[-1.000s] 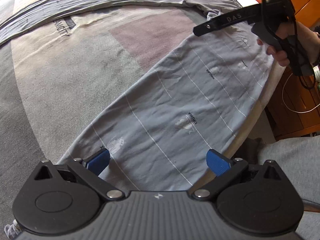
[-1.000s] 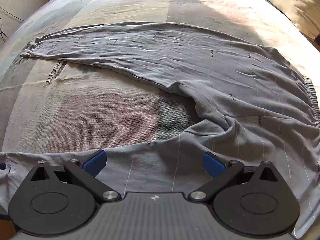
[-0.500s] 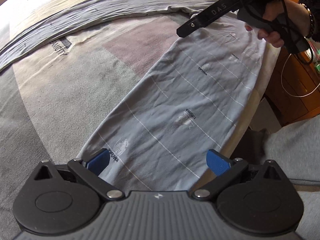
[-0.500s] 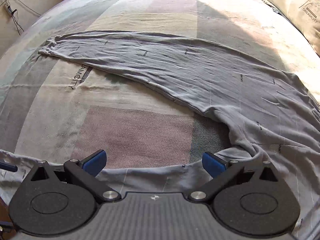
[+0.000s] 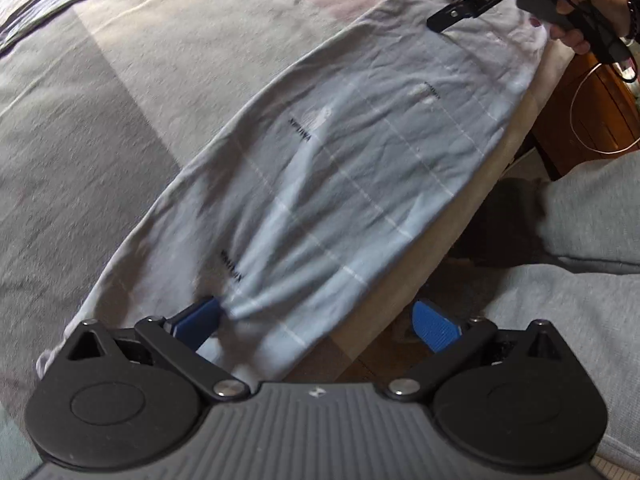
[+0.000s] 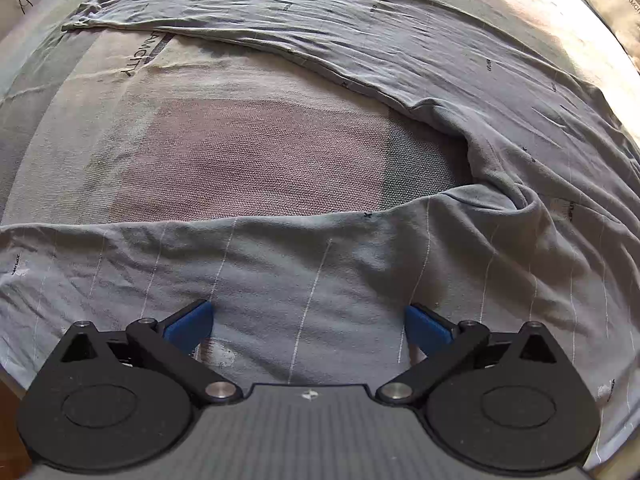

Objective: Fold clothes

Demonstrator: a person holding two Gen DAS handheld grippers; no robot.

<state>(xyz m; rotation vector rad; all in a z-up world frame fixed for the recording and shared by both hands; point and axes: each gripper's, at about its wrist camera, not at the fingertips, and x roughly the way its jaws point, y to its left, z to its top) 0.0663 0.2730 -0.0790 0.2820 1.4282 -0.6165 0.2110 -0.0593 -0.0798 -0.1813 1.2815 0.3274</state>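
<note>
Left wrist view, blurred trousers (image 5: 340, 184) (hem hidden), tongs (image 5: 316, 316) spread.

Sunlit patchwork bedspread (image 6: 256, 152), wooden cabinet (image 5: 580, 120)

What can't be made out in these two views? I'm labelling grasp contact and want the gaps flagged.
- Left wrist view: the near hem of the pants is hidden under the left gripper body, and motion blur smears the cloth.
- Left wrist view: the right gripper fingertips are mostly cut off by the top edge.
- Right wrist view: the printed words are too small to read.
</note>
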